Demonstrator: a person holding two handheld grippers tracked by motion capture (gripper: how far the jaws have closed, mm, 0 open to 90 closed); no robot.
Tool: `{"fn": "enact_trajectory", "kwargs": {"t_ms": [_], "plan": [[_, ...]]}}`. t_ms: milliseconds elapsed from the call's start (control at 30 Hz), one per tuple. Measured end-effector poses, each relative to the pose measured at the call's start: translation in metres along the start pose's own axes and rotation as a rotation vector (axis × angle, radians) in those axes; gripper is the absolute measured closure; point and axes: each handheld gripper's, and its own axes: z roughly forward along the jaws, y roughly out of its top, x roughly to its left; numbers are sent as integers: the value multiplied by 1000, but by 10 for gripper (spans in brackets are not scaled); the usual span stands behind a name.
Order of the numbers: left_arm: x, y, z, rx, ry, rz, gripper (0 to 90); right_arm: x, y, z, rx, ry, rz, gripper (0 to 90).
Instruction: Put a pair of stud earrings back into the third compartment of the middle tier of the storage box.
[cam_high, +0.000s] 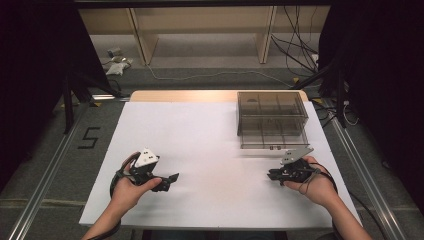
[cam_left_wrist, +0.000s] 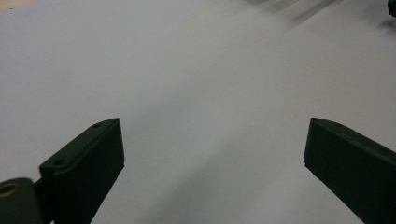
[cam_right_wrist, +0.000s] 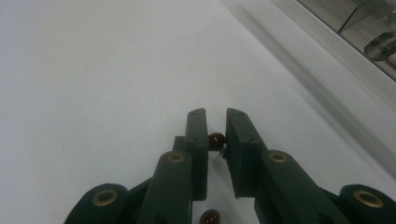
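Observation:
In the right gripper view my right gripper (cam_right_wrist: 215, 117) has its two black jaws close together, pinching a small dark red bead (cam_right_wrist: 215, 140) just above the white table. A second dark red bead (cam_right_wrist: 210, 217) lies lower down, between the jaw arms. From the high view the right gripper (cam_high: 272, 175) sits low at the table's right front, pointing left. My left gripper (cam_high: 169, 181) rests at the left front, pointing right. Its jaws (cam_left_wrist: 212, 149) stand wide apart over bare table with nothing between them.
A clear smoky plastic box (cam_high: 271, 120) with several compartments stands at the back right of the white table (cam_high: 200, 135); its edge (cam_right_wrist: 364, 28) lies close to the right gripper. Beyond the table are floor cables and wooden shelf legs.

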Motion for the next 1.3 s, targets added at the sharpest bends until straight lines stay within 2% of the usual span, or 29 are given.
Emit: {"fn": "enact_trajectory", "kwargs": {"t_ms": [867,1067,1300], "plan": [[-1,0,0,-1,3,2,51,1,3,-12,-73,-39,29,801],[-1,0,0,-1,4,-1,52,1,4,-14,-85,-25,37,801],[0,0,0,-2,5,0,51,1,4,-16,-101,-32,47,801]]}}
